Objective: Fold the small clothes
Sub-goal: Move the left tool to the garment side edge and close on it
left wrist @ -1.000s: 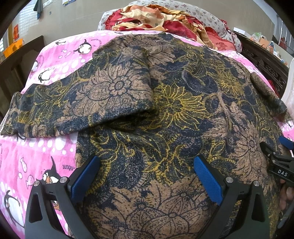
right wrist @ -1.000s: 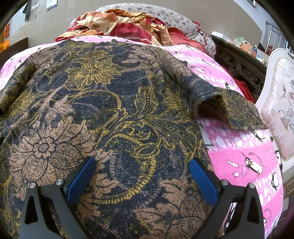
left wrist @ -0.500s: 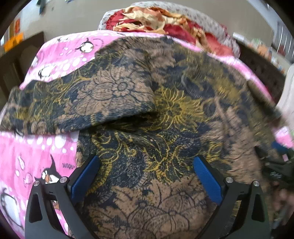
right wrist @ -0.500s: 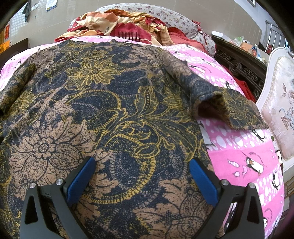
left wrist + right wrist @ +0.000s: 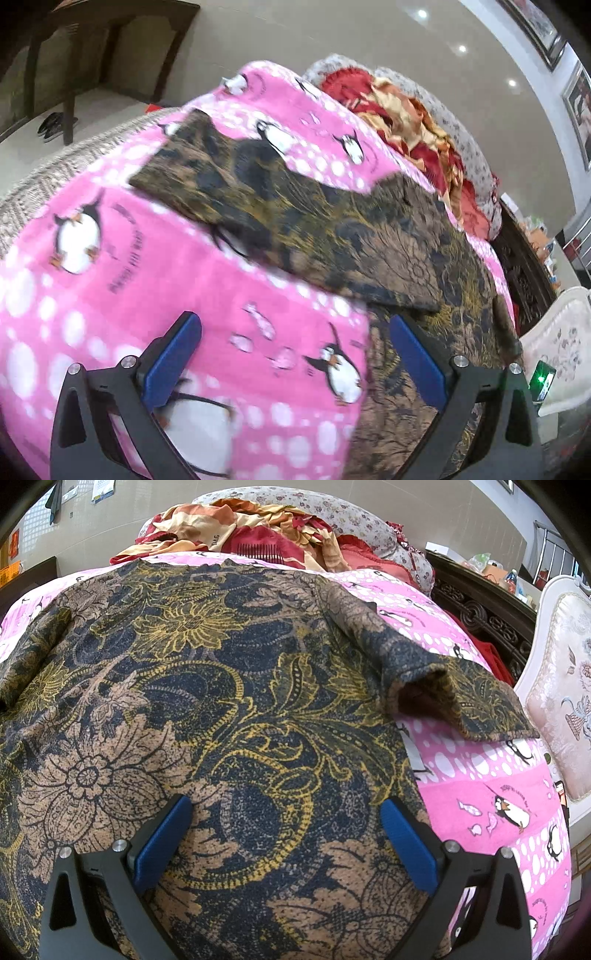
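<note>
Swung left since a second ago, the left gripper [image 5: 291, 350], off the floral shirt [image 5: 369, 236] toward the pink penguin blanket [image 5: 74, 302]. Stood with jaws wide apart, holding nothing. Blanket writing too blurred to read. Right gripper [image 5: 284, 830] unmoved, jaws also spread wide over the shirt [image 5: 207, 686] lying flat on the blanket [image 5: 480, 775].

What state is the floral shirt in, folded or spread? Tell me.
Spread: the floral shirt lies flat on the pink blanket, both sleeves out.
</note>
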Available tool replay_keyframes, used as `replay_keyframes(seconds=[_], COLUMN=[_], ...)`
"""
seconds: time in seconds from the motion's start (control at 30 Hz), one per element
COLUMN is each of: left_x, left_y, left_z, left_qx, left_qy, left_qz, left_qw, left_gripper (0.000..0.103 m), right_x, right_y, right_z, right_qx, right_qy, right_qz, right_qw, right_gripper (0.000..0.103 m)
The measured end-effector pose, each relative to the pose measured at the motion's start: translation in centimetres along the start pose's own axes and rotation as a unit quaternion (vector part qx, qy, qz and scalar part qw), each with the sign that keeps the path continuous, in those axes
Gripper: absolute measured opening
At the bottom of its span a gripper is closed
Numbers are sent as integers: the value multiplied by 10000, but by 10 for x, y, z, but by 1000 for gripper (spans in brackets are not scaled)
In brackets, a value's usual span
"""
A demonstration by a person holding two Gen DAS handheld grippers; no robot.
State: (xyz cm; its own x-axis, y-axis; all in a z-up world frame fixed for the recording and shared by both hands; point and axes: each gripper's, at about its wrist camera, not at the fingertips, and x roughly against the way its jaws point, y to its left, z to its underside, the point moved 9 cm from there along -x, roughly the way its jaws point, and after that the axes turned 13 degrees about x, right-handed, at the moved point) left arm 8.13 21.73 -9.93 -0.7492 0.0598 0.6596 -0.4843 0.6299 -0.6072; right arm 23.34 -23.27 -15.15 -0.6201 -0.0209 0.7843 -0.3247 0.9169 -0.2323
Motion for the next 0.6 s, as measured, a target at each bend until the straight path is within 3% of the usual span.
replay_keyframes(seconds=[0.37, 0.6], left_x=[-5, 9], left_y=[8, 11], left_z=[0, -23], left_qx=[160, 587], left_qy=[89, -167], left_qz=[325, 904], left_qw=[9993, 9940], left_gripper=[87, 87], right_x=[0, -1], right_y=[0, 0], right_z=[1, 1], right_qx=[2, 2], right_qy=[-1, -3], right_qz=[1, 2], right_qw=[10000, 10000], right_gripper=[103, 103])
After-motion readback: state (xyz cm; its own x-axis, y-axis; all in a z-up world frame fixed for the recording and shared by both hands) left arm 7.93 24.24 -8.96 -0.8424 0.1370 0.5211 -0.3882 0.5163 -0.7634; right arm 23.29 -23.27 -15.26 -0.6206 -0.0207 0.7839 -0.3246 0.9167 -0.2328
